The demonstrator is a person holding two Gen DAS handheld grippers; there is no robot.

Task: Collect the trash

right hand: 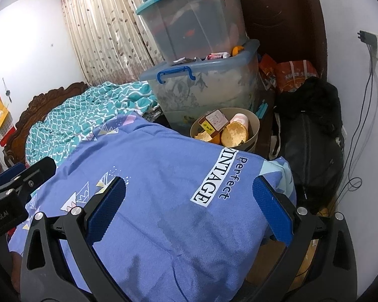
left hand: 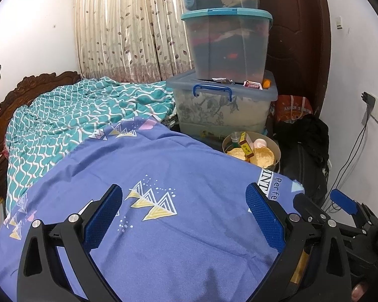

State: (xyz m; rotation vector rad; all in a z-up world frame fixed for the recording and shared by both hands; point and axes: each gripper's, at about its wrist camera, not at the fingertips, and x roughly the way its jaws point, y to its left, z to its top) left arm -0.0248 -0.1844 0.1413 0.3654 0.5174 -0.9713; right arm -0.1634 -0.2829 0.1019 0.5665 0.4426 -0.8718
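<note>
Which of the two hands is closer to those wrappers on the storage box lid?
Probably the right gripper: in its view the wrappers and the bin sit nearer and more central. The left gripper is open too, but further left over the bed.

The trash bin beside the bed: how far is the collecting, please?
Looks done: the trash bin already holds peels and small boxes. In hand: nothing; the left hand-held gripper and the right hand-held gripper are open over the blue bedsheet. Left: wrappers and an orange item lie on the lowest storage box's lid.
</note>
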